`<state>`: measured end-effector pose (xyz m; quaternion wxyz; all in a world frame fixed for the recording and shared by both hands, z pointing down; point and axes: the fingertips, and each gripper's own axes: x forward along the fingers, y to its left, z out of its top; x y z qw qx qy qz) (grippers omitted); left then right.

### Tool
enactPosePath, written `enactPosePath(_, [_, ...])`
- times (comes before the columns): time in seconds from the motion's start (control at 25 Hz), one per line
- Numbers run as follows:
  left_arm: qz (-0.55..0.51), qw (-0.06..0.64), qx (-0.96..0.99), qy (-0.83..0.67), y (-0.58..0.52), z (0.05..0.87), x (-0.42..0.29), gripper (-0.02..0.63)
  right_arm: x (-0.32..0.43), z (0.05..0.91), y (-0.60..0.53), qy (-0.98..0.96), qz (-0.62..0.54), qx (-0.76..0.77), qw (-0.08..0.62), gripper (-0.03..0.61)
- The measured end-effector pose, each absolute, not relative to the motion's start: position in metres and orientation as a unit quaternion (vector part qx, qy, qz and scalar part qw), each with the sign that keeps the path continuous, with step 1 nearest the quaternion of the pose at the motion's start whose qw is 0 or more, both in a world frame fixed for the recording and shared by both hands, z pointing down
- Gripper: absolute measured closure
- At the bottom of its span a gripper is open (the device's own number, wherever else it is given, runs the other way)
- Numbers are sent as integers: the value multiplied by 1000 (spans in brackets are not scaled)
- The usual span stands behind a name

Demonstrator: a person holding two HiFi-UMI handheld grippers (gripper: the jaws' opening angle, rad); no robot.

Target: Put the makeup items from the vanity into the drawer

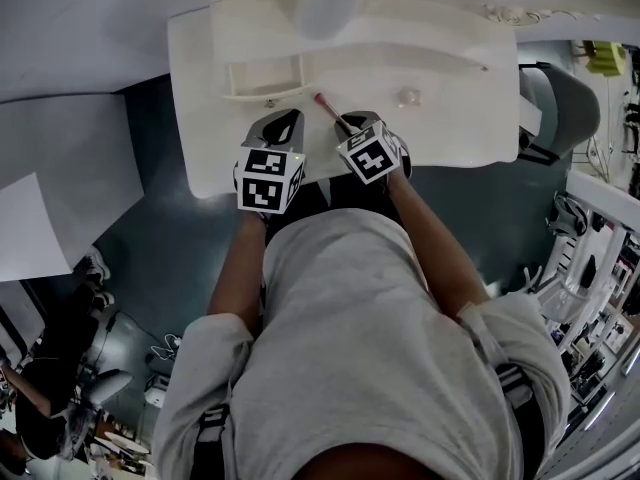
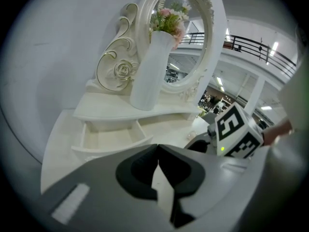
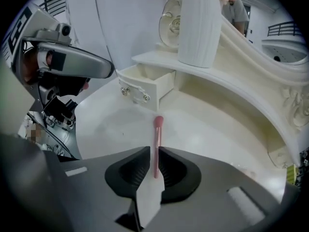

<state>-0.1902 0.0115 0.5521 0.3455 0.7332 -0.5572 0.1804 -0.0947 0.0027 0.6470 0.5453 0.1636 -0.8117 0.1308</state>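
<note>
Makeup brush [image 3: 157, 139] is pinched in the right gripper [image 3: 153, 154] over the white vanity [image 1: 450, 128]. Left gripper [image 2: 158, 151] is clenched, empty. Open drawer [image 1: 262, 76], upper middle, looks empty.

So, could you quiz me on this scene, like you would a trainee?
1. Which tongs hold the brush? A left, B right, C neither.
2. True or false: the drawer is shut.
3. Fill in: the brush's tip is ____ in colour.
Key: 1 B, the right tongs grip it. 2 False, it stands open. 3 Pink.
</note>
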Motion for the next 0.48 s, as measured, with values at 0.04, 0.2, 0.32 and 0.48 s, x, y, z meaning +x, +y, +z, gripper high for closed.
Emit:
enactPosePath(0.04, [181, 347, 733, -557, 12, 554, -192, 611, -95, 649, 3, -810, 130, 165, 548, 523])
enactPosePath(0.2, [182, 352, 731, -555, 14, 557, -195, 611, -96, 655, 2, -802, 127, 166, 559, 509])
enactPosePath(0.32, [180, 355, 732, -553, 11, 558, -196, 611, -95, 660, 0, -796, 129, 166, 567, 509])
enactPosePath(0.48, [179, 355, 733, -552, 8, 560, -199, 611, -95, 669, -2, -792, 131, 168, 572, 512])
